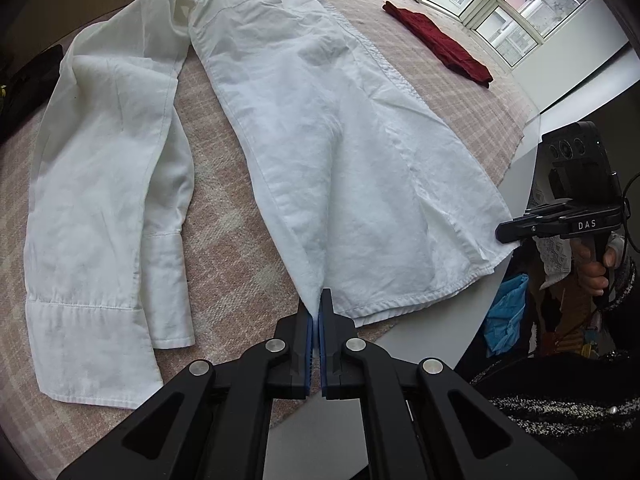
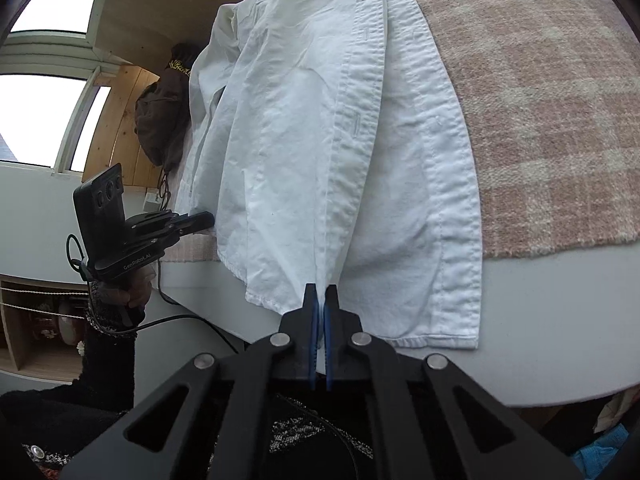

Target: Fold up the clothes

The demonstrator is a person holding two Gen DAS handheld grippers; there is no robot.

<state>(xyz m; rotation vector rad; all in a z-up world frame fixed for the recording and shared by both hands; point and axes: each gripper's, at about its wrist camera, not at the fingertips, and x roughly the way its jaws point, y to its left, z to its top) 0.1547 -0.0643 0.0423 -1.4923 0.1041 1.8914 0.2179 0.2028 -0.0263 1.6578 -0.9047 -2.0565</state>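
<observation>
A white button-up shirt (image 1: 320, 132) lies spread on a pink plaid blanket, one long sleeve (image 1: 104, 208) stretched out to the left. My left gripper (image 1: 318, 304) is shut on the shirt's bottom hem at its left corner. My right gripper (image 2: 321, 298) is shut on the hem of the same shirt (image 2: 320, 128) near the button placket. Each gripper shows in the other's view: the right gripper (image 1: 506, 234) at the shirt's right hem corner, the left gripper (image 2: 204, 220) at the far hem edge.
A folded dark red garment (image 1: 440, 46) lies on the blanket (image 1: 224, 208) toward the windows. A brown bag (image 2: 160, 120) sits by the wooden wall. The grey table edge (image 2: 540, 320) runs beneath the hem. A person's hand and dark sleeve hold each gripper.
</observation>
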